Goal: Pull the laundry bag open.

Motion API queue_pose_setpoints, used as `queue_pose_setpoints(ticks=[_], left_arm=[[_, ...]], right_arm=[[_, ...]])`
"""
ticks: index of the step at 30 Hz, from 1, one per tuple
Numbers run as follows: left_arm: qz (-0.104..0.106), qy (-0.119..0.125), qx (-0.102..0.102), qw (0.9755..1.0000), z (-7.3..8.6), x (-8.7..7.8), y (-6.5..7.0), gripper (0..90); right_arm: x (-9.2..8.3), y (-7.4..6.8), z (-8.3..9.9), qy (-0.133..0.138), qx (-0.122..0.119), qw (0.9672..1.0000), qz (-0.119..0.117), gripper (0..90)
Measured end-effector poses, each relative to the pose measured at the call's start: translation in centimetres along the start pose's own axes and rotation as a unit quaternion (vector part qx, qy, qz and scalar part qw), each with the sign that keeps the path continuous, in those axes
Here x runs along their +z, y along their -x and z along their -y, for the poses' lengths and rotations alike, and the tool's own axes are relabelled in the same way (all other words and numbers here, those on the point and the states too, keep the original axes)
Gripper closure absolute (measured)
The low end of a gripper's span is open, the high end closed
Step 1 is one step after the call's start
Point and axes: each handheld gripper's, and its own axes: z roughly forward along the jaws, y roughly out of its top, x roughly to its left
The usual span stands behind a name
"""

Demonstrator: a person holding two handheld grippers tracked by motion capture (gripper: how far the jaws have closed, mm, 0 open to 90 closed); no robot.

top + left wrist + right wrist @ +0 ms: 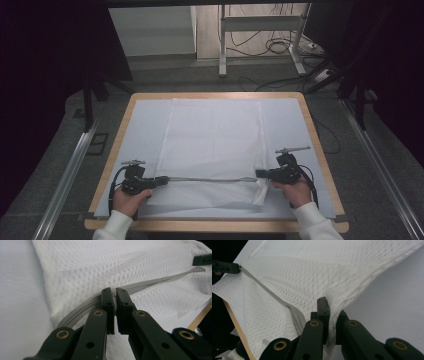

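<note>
A white mesh bag (212,140) lies flat on the table's white cover (142,125). A grey zipper (210,179) runs across its near end. My left gripper (161,180) sits at the zipper's left end, shut on the small zipper pull (114,293), and the grey tape (155,281) curves away from it. My right gripper (259,173) is at the bag's near right corner. It is shut on a pinch of the white mesh (332,315) beside the zipper (295,315). The left gripper (225,267) shows far off at the zipper's other end.
The table's wooden rim (215,95) frames the cover, and its near edge (215,225) lies just behind my hands. Beyond the far edge are a desk frame (222,45) and floor cables (280,47). Metal rails (70,170) run along both sides.
</note>
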Motion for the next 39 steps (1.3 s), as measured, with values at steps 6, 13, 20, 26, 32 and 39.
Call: queue_pose_setpoints(ticks=[6,13,20,26,32,39], left_arm=[[-0.003,0.001,-0.001,1.0,0.3,-0.6,-0.6,86.6],[-0.003,-0.001,-0.006,1.0,0.4,-0.8,-1.2,86.5],[-0.014,0.001,-0.006,0.9999,0.6,-1.1,-1.3,86.6],[-0.023,-0.001,-0.009,0.9997,1.3,-1.8,-2.1,86.6],[-0.036,-0.005,-0.008,0.9993,1.6,-2.2,-2.9,86.6],[-0.036,-0.007,-0.009,0.9993,1.8,-2.3,-3.0,86.5]], right_arm=[[0.1,0.2,0.0,-0.002,0.001,1.0,-0.001,88.1],[0.2,0.5,0.0,-0.006,0.004,1.0,-0.005,88.1],[0.1,0.5,0.1,-0.003,0.003,1.0,-0.004,88.1],[0.1,0.6,0.2,-0.003,0.006,1.0,0.0,88.1],[0.1,0.5,0.2,-0.002,0.007,1.0,0.006,88.1],[0.1,0.5,0.2,-0.002,0.004,1.0,0.008,88.1]])
